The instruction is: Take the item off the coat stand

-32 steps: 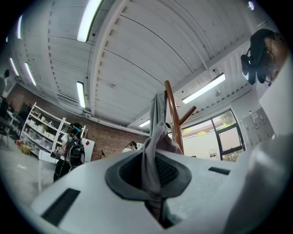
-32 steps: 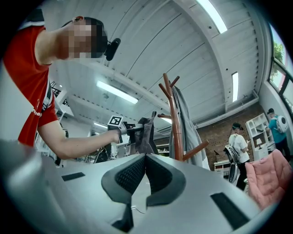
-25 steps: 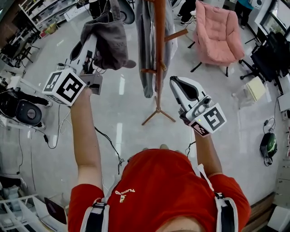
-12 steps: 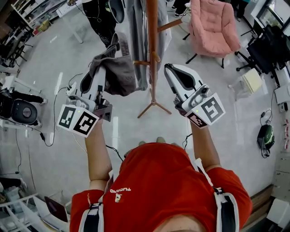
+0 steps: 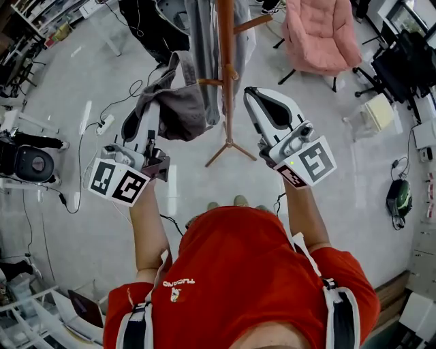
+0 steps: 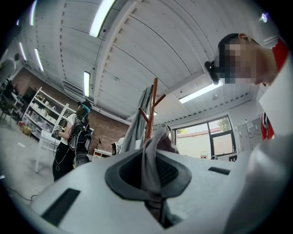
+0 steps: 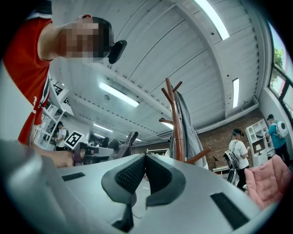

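A grey cloth hat (image 5: 176, 102) hangs from my left gripper (image 5: 151, 121), clear of the wooden coat stand (image 5: 225, 75) and just left of its pole. In the left gripper view the jaws are shut on a fold of the grey hat (image 6: 151, 160), with the coat stand (image 6: 153, 103) behind it. My right gripper (image 5: 253, 97) is held up just right of the pole, shut with nothing between its pads (image 7: 137, 171). A long grey garment (image 5: 203, 41) still hangs on the stand, also seen as the grey garment (image 7: 188, 123) in the right gripper view.
A pink armchair (image 5: 320, 34) stands at the back right of the stand. A person in black (image 6: 73, 141) stands beyond it near the shelves (image 5: 41, 20). Cables (image 5: 82, 157) run over the floor at the left, and other people (image 7: 238, 151) stand by the brick wall.
My left gripper has come down and back towards the person with the grey hat in it, away from the stand's upper pegs. The right gripper has shifted slightly up and left.
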`<state>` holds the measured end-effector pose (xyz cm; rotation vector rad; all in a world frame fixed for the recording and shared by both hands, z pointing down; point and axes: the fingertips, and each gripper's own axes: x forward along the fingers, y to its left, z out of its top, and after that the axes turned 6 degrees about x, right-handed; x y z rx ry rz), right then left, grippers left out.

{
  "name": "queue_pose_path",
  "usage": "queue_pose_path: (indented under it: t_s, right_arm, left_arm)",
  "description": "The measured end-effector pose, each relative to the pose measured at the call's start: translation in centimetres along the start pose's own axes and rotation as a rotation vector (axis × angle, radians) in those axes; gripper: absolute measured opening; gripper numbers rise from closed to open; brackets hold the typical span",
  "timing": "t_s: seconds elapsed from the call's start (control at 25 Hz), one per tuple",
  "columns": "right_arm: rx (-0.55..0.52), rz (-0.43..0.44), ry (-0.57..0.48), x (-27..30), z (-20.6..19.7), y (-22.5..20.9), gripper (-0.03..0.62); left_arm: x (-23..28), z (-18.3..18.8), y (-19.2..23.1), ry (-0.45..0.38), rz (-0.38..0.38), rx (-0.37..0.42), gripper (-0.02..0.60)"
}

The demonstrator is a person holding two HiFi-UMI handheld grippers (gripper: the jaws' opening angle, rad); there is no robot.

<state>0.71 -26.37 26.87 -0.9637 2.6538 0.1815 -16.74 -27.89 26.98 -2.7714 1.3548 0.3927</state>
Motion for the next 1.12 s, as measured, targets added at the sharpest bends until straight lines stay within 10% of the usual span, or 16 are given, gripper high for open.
queue_pose_path:
  t_s: [1.12]
  right_arm:
    - [0.012,-0.012,0.009,-1.0,-0.5,-0.3,0.02]
  left_arm:
    - [0.0,-0.9,-0.3,0.009,-0.007,-0.005,0.023]
